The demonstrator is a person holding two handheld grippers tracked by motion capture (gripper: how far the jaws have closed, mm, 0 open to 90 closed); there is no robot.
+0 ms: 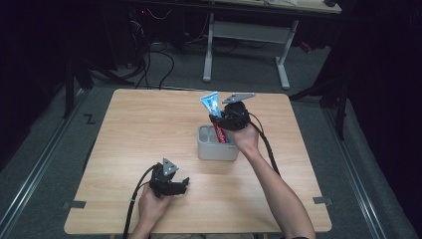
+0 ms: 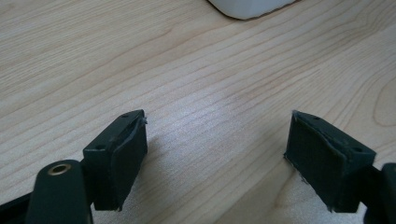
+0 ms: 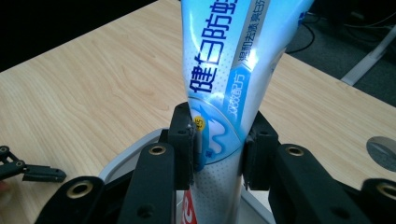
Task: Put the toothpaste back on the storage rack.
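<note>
High view: on the left, near the front edge of the wooden table [image 1: 149, 124], the person's left hand [image 1: 149, 206] holds the left gripper [image 1: 183, 185] low over the bare wood, its jaws pointing to the right. In the left gripper view those jaws stand spread wide with nothing between them, the pads [image 2: 123, 151] just above the grain, and a white corner of the holder [image 2: 250, 7] shows at the top edge.

Toward the middle of the table sits the grey holder [image 1: 215, 150], an open rectangular box with compartments. A toothpaste tube [image 1: 211, 103], pale blue above and red lower down, stands upright in it, tilted a little to the left, its lower end down inside the box and its flat crimped end highest.

To the right, the right hand [image 1: 246, 139] reaches in over the holder with the right gripper [image 1: 219, 122] at the tube's middle. The right gripper view shows the jaws pinching the tube [image 3: 224, 93] from both sides, the pads [image 3: 184, 140] pressed against its blue printed skin, just above the holder's rim [image 3: 135, 149]. The left gripper [image 3: 28, 170] shows far off at that view's left edge.
</note>
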